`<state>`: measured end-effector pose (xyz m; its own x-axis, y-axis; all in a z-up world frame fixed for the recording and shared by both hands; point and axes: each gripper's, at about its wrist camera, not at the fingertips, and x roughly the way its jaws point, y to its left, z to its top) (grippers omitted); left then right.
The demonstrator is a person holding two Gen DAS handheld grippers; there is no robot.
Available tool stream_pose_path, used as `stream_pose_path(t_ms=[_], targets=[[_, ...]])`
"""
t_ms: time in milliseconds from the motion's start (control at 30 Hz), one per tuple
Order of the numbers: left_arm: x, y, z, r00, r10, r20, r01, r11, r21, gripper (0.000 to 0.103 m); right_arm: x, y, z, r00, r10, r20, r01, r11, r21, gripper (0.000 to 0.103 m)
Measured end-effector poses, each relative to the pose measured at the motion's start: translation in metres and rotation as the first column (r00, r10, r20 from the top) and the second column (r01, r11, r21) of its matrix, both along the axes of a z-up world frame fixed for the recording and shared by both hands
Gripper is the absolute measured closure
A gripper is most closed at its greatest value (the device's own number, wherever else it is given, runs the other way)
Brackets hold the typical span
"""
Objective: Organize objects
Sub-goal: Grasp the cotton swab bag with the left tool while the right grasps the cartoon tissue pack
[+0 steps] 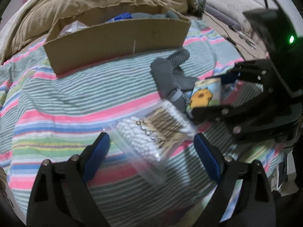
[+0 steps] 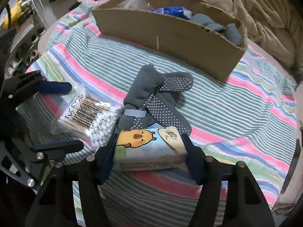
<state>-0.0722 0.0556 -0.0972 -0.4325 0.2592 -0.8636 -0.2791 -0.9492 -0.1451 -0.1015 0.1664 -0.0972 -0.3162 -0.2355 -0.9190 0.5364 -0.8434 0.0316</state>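
Right gripper has its blue pads closed against both short sides of the tissue pack, low centre of the right wrist view; pack looks held, though whether it is off the striped blanket I can't tell. Left gripper is wide open, fingers straddling the cotton swab bag at lower centre of the left wrist view, pads not touching it. Handling guess: swab bag is light, slick clear plastic, loose contents, so it will crumple and slide; best pinch is across the narrow width at the packed middle, not the empty film edge. Its long axis runs diagonally, lower right to upper left of the right wrist view, swab tips showing at both ends. Tissue pack is light and soft, squashes under load, so grip gently; long axis lies left-right between the pads, printed face up. Grey grip socks lie crossed in mid-frame, touching the pack's far edge and just beside the bag: soft, floppy, will drape. Cardboard box sits at upper centre, open top, already holding blue and grey items.
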Motion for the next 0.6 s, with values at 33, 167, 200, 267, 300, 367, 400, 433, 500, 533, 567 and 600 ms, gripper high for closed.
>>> stream_pose_path(t_ms=[33, 167, 200, 267, 300, 367, 400, 433, 500, 533, 567, 600], targets=[[-0.002, 0.000, -0.001, 1.000, -0.007, 0.003, 0.007, 1.000, -0.013, 0.012, 0.000, 0.003, 0.002, 1.000, -0.009, -0.005, 0.009, 1.000, -0.009, 0.035], [-0.002, -0.001, -0.006, 1.000, -0.024, 0.013, 0.024, 0.999, -0.035, 0.012, -0.003, 0.015, 0.011, 0.998, -0.052, -0.034, 0.050, 0.998, -0.045, 0.035], [-0.001, -0.001, -0.006, 0.999, -0.031, 0.014, 0.032, 0.998, -0.046, 0.012, -0.003, 0.019, 0.014, 0.997, -0.061, -0.040, 0.059, 0.997, -0.055, 0.035], [-0.001, 0.001, -0.007, 0.999, -0.033, 0.007, 0.034, 0.997, -0.073, 0.012, -0.002, 0.027, 0.018, 0.995, -0.086, -0.051, 0.082, 0.994, -0.076, 0.035], [-0.003, 0.003, -0.008, 1.000, -0.031, 0.002, 0.031, 0.994, -0.102, 0.012, -0.002, 0.032, 0.019, 0.994, -0.096, -0.052, 0.091, 0.992, -0.084, 0.035], [-0.006, 0.006, -0.009, 1.000, -0.012, -0.011, 0.010, 0.988, -0.153, 0.012, -0.003, 0.041, 0.021, 0.992, -0.117, -0.052, 0.111, 0.988, -0.107, 0.035], [-0.009, 0.007, -0.009, 1.000, -0.002, -0.019, -0.002, 0.986, -0.168, 0.012, -0.004, 0.043, 0.022, 0.991, -0.126, -0.052, 0.119, 0.986, -0.118, 0.035], [-0.012, 0.008, -0.008, 1.000, 0.002, -0.023, -0.006, 0.985, -0.171, 0.011, -0.006, 0.046, 0.024, 0.990, -0.134, -0.052, 0.126, 0.983, -0.131, 0.035], [-0.018, 0.007, -0.005, 1.000, 0.012, -0.027, -0.016, 0.985, -0.170, 0.012, -0.007, 0.048, 0.027, 0.989, -0.139, -0.054, 0.130, 0.980, -0.150, 0.035], [-0.020, 0.007, -0.003, 0.999, 0.006, -0.034, -0.011, 0.985, -0.172, 0.012, -0.006, 0.050, 0.029, 0.989, -0.140, -0.056, 0.130, 0.979, -0.160, 0.035], [-0.021, 0.007, -0.002, 0.999, -0.001, -0.038, -0.006, 0.984, -0.175, 0.012, -0.006, 0.051, 0.031, 0.988, -0.140, -0.060, 0.128, 0.978, -0.167, 0.035], [-0.023, 0.009, -0.001, 0.999, -0.014, -0.039, 0.007, 0.984, -0.180, 0.012, -0.006, 0.052, 0.032, 0.988, -0.140, -0.061, 0.128, 0.977, -0.171, 0.035]])
